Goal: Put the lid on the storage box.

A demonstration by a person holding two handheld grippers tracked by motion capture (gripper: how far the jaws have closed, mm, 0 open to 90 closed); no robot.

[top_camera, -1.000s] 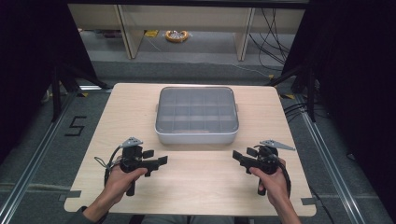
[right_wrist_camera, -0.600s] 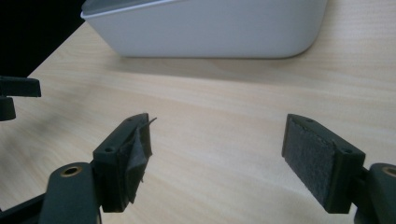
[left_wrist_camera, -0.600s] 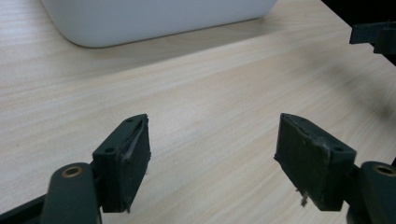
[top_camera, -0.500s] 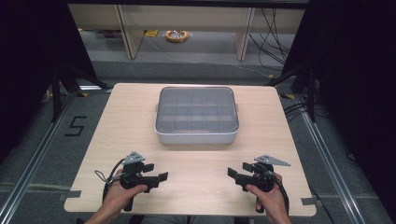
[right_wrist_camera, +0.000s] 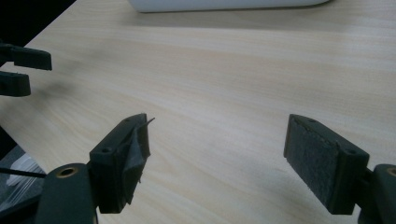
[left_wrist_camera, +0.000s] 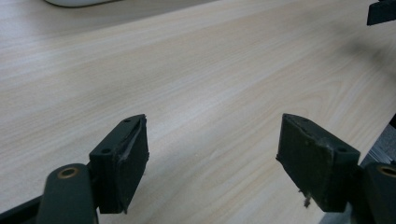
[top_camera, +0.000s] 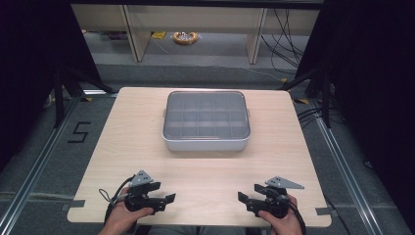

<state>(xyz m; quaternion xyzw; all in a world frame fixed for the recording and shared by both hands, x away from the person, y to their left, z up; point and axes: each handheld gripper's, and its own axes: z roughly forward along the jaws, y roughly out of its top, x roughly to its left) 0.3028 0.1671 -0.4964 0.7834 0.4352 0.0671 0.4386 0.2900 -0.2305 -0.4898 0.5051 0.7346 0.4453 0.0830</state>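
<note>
- The lidded white compartment box (top_camera: 206, 122) sits in the middle of the wooden bench (top_camera: 122, 142), toward its far half, with a grid of compartments showing through its clear lid.
- No brand or label can be read on the box.
- The left tongs (top_camera: 169, 199) are held low at the near left edge of the bench, pointing toward the right; their jaws have just been opening and now stand wide apart with nothing between them.
- The right tongs (top_camera: 241, 199) are at the near right edge, pointing toward the left tongs, and have likewise just been opening, jaws wide apart and empty.
- Both tongs are well apart from the box.
- On the floor left of the bench a black mark (top_camera: 79, 132) reads "5".
- Beyond the bench, a yellow ring-shaped object (top_camera: 185, 37) lies on the floor between shelf legs.
</note>
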